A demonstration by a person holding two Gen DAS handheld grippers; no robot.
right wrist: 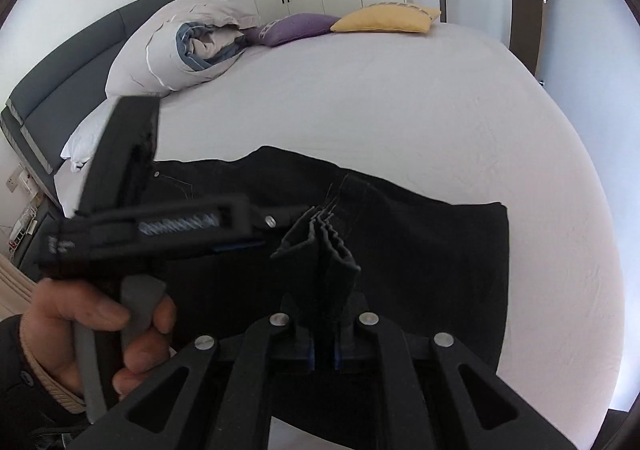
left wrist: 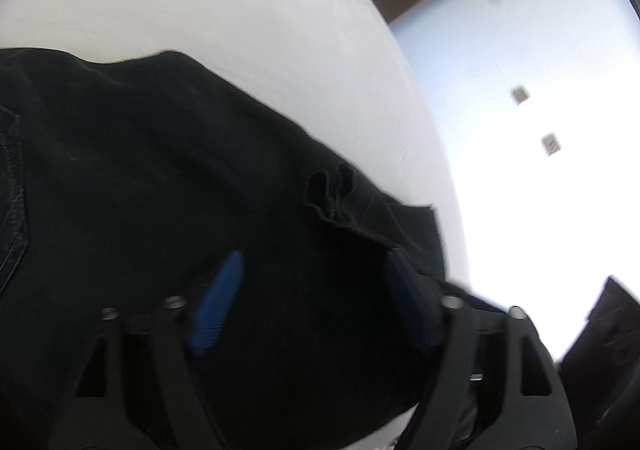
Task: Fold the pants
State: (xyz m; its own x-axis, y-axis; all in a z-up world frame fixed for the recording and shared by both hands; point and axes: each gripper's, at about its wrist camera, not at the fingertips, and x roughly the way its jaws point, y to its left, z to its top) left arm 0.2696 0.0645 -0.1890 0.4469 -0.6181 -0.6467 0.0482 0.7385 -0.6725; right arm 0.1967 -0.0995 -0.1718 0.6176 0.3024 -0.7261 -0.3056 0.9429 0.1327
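The black pants (right wrist: 400, 250) lie spread on the white bed (right wrist: 400, 110), just ahead of and beneath both grippers, apparently already doubled over once. The right gripper (right wrist: 323, 354) is clamped on a bunched stack of hem layers that stands up between its blue-padded fingers (right wrist: 308, 356), the pleated edge poking forward past the tips. The left gripper (left wrist: 316, 286) hovers over the cloth with its jaws spread wide, one blue pad (left wrist: 218, 306) clearly apart from the other, and nothing between them; the crumpled hem (left wrist: 332, 194) sits just ahead of its fingertips, toward its right finger. Seen from the right wrist, the left gripper (right wrist: 256, 244) is close at that gripper's left, held by a hand (right wrist: 100, 334) on the trigger. The fabric looks like heavy denim (thick seams, a stitched pocket at the far left of the left view): soft and limp, yet bulky where layers stack, so it should drape and sag rather than hold shape. A firm pinch on the stitched hems or waistband would likely slip less than one on loose mid-leg cloth
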